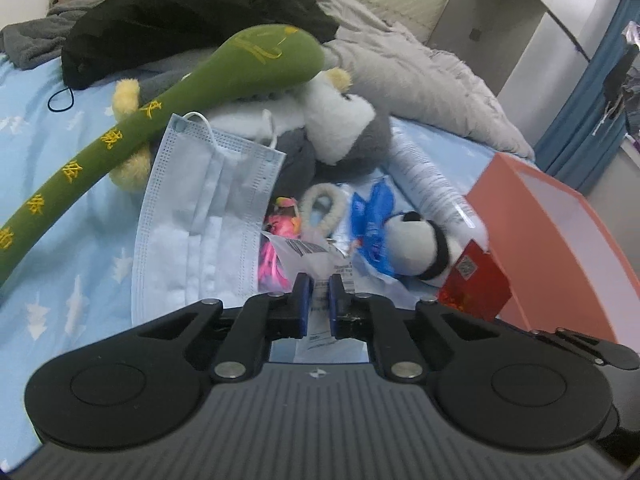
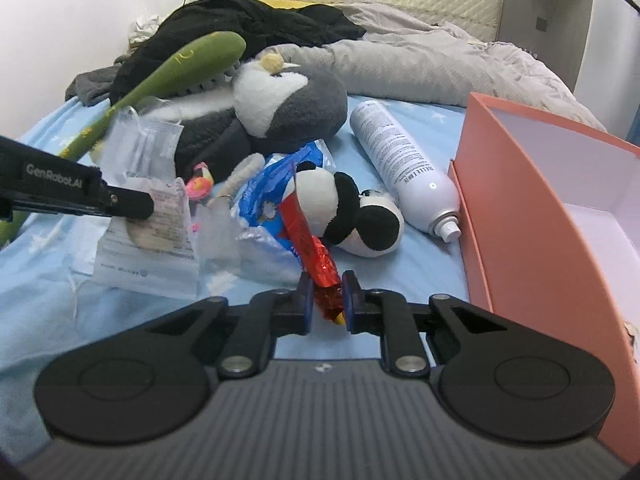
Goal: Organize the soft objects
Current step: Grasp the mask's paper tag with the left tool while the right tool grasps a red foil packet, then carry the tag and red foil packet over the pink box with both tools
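Observation:
My left gripper [image 1: 319, 286] is shut on a clear packet with a printed white label [image 1: 316, 258], lifted above the blue sheet; it also shows in the right wrist view [image 2: 160, 216]. A blue face mask [image 1: 208, 216] lies beside it. My right gripper [image 2: 327, 284] is shut on a red foil packet [image 2: 310, 240] that lies against a small panda plush [image 2: 352, 208]. A grey and white plush [image 2: 288, 104] and a long green plush [image 2: 168, 72] lie behind. The pink box [image 2: 520, 200] stands open at the right.
A white spray can [image 2: 400, 164] lies next to the box. A blue plastic wrapper [image 2: 264, 192], a pink toy [image 2: 200, 184] and a fuzzy loop [image 1: 320, 208] lie in the pile. Black clothing [image 2: 240, 28] and a grey duvet [image 2: 420, 56] cover the bed's far end.

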Demonstrator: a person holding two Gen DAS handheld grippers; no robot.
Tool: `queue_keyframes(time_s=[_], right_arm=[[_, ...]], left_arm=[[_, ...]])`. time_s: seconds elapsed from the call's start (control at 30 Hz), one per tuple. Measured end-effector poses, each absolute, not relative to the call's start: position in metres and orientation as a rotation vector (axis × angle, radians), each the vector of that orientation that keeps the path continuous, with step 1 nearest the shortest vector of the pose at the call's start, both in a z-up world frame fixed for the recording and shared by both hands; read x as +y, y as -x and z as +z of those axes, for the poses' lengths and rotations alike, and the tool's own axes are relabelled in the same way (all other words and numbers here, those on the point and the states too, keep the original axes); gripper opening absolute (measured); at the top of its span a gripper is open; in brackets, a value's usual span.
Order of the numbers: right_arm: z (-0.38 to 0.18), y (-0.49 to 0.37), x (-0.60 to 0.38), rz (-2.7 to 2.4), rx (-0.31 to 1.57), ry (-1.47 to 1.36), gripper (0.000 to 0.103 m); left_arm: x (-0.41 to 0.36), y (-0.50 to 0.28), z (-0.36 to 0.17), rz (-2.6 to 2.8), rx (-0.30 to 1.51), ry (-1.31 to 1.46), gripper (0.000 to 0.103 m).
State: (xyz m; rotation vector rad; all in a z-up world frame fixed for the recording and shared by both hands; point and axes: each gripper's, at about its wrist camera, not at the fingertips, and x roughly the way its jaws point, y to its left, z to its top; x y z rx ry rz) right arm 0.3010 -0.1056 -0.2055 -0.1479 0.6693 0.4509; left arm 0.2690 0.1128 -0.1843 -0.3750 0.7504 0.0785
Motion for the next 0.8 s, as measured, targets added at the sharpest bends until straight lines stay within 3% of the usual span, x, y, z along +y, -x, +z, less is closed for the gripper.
queue_keyframes(time_s=[0.8], right_arm=[[-0.117,-0.195,-0.156,0.491,0.610,0.066,0.018]], left_arm=[[0.049,-0.144,-0.091,0.076,0.672,0.349,0.011]])
